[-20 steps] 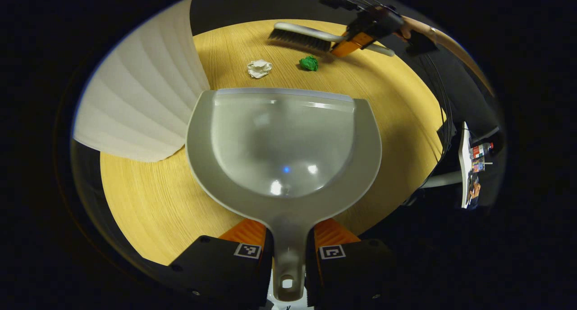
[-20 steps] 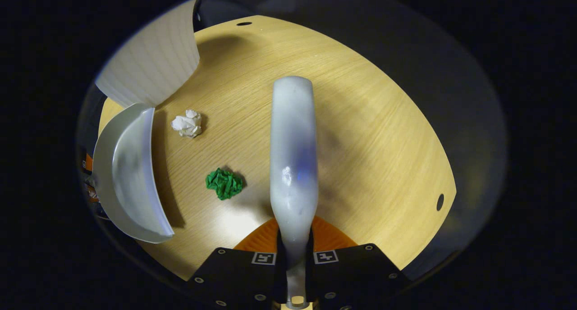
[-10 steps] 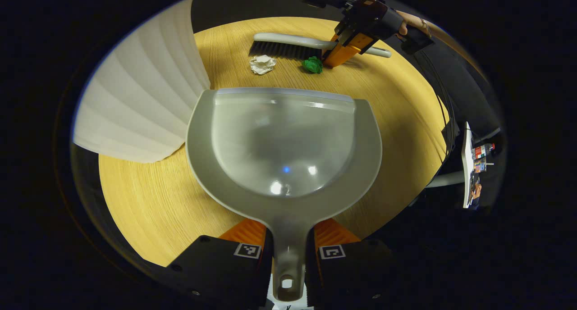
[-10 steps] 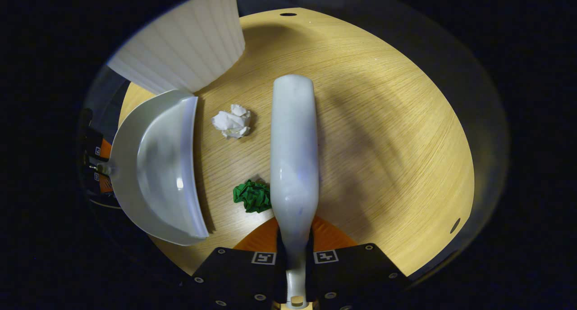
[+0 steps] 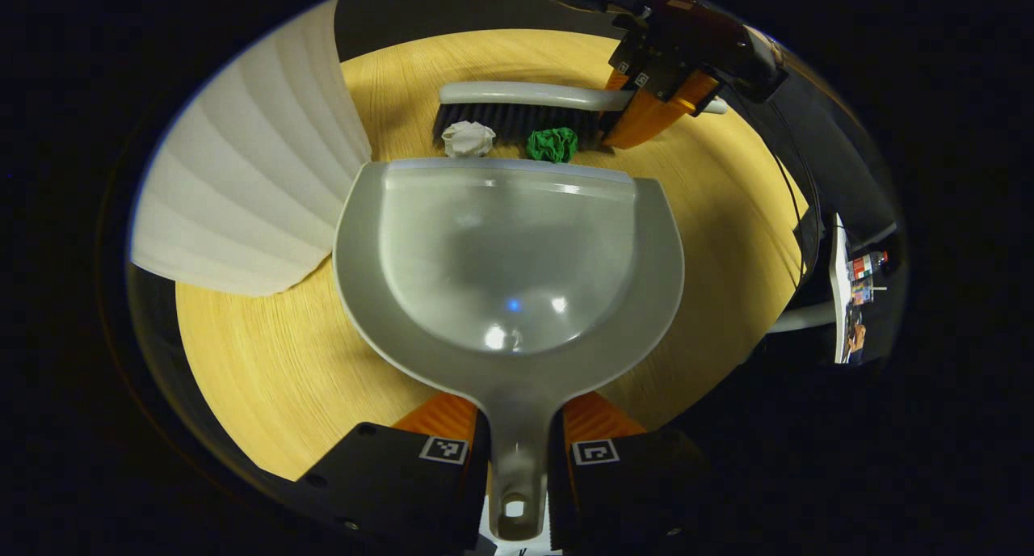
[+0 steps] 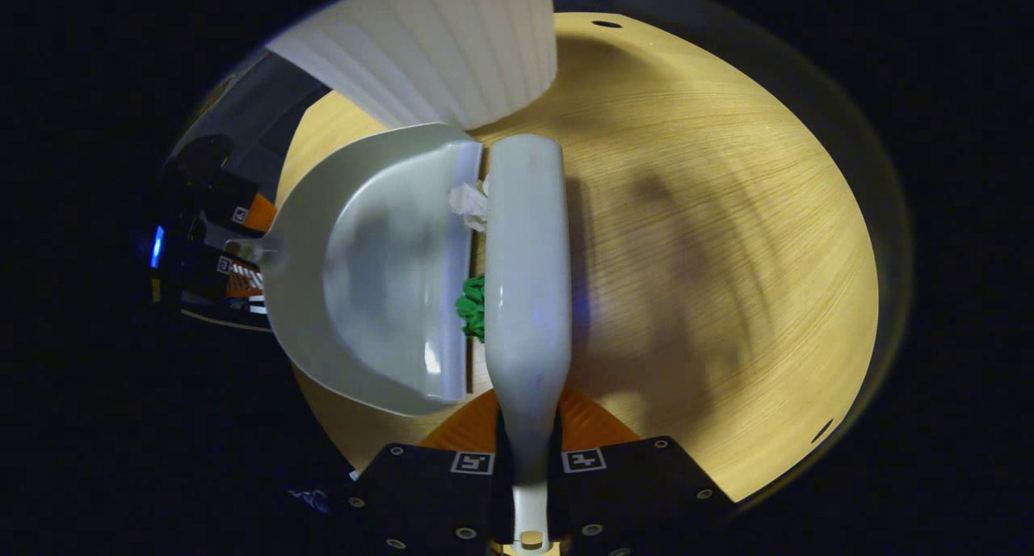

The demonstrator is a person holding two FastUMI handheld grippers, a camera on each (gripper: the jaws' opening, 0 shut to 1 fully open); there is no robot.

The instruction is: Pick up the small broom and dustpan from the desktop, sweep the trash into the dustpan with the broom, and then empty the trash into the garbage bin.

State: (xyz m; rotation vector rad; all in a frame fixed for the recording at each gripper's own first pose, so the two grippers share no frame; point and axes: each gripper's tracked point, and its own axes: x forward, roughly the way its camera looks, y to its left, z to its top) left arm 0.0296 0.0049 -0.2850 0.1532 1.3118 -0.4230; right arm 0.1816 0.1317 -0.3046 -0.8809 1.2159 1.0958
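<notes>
A grey dustpan [image 5: 509, 257] rests on the wooden table [image 5: 266, 362], and my left gripper [image 5: 517, 451] is shut on its handle. The small broom [image 5: 525, 107] lies along the pan's front lip, its dark bristles pressing a white paper ball [image 5: 468, 138] and a green paper ball [image 5: 552, 145] against the lip. In the right gripper view, my right gripper [image 6: 527, 459] is shut on the broom [image 6: 527, 273] handle. There the white ball [image 6: 468, 202] and green ball [image 6: 471, 307] are squeezed between broom and dustpan [image 6: 380, 273].
A white ribbed garbage bin [image 5: 242, 192] stands just left of the dustpan, and in the right gripper view the bin [image 6: 436, 47] is beyond the pan. The table's edge [image 5: 788, 216] runs close on the right. Open wood [image 6: 711, 241] lies right of the broom.
The broom swept toward the dustpan, pushing both paper balls from the open table up against the pan's front lip. The dustpan stayed still.
</notes>
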